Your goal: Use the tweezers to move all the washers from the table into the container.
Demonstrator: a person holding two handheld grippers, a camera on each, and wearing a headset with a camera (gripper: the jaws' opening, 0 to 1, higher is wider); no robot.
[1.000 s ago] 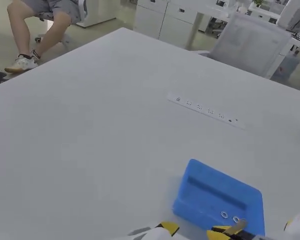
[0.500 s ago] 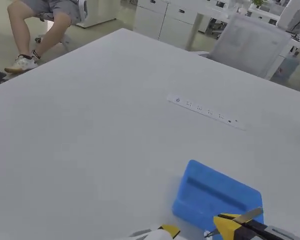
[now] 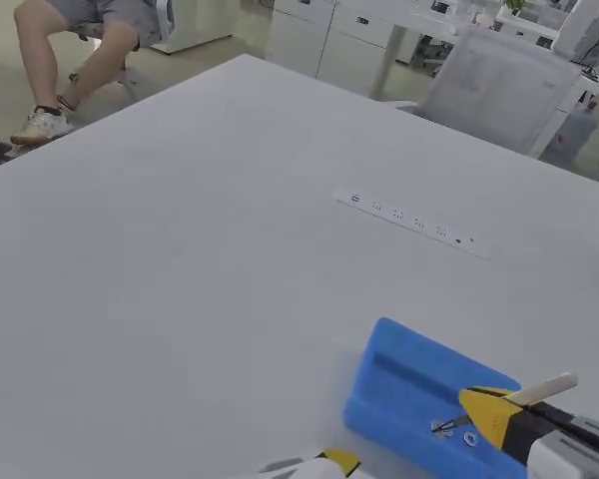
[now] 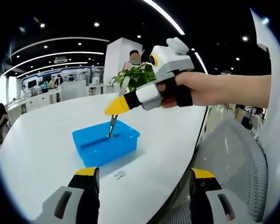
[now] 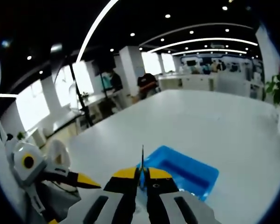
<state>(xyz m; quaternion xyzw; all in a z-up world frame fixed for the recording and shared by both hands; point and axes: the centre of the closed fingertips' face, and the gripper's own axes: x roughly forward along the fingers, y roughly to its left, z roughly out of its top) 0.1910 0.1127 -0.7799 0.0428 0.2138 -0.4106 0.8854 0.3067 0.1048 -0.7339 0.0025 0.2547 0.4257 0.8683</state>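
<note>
The job stood partway done. Inside the blue container (image 3: 409, 374) two washers (image 3: 469, 437) seemed to lie near its front wall — one clear, the other half lost against the tweezers' tip. Just outside the container, on the table (image 4: 46, 140) by its near corner, two loose washers (image 4: 118, 174) lay touching each other, yet to be moved. The right gripper (image 4: 117, 106) was clenched on the tweezers (image 4: 111, 126), whose points dipped into the container (whether they pinched a washer was too small to tell). The left gripper (image 4: 144, 182) hung released, jaws wide apart, just short of the container. Counted: one container, one pair of tweezers, four washers — two in, two out.
</note>
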